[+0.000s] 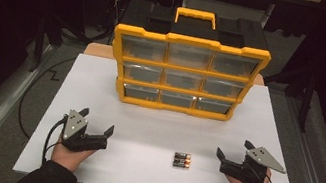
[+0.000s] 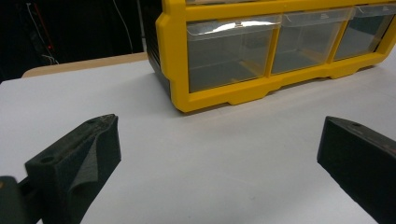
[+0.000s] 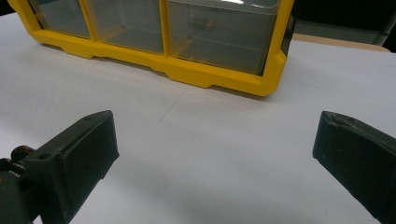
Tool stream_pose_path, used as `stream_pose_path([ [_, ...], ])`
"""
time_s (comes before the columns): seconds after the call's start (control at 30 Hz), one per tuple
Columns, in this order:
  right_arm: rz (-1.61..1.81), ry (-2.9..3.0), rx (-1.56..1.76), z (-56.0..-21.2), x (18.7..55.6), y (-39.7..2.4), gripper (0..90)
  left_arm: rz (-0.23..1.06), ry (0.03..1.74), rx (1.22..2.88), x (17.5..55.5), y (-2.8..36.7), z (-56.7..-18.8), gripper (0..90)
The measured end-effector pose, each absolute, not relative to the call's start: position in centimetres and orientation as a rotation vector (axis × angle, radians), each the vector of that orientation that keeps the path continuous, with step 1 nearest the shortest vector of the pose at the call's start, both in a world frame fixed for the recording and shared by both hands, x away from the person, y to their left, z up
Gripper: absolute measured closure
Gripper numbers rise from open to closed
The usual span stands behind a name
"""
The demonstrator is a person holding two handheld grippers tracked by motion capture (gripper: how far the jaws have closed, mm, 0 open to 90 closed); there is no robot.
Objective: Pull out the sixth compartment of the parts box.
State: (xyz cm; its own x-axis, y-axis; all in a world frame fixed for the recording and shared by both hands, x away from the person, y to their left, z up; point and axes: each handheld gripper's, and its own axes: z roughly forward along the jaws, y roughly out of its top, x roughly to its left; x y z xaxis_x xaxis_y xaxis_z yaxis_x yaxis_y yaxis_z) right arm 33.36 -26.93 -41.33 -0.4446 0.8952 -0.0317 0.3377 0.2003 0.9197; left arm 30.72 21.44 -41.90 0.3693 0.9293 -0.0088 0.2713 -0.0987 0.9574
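A yellow and black drawer organizer with clear plastic drawers stands upright at the back middle of the white table. Its bottom row of drawers faces the left gripper view, and the right gripper view looks at the same organizer. Two batteries lie side by side near the front edge, right of centre. My left gripper rests at the front left, open and empty. At the front right my right gripper is open and empty too, just right of the batteries.
A yellow carry handle tops the organizer. A wooden board edge shows behind the white table. Cables trail over the grey floor at the left. Dark surroundings lie beyond.
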Motion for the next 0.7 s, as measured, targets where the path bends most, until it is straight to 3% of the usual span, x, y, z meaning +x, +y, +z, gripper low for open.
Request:
stream_pose_path([
  [0.7,1.223,1.881,1.162,-41.1,36.6,-25.5,1.3,0.794,1.095,1.614,30.8,21.3,-41.9,0.3],
])
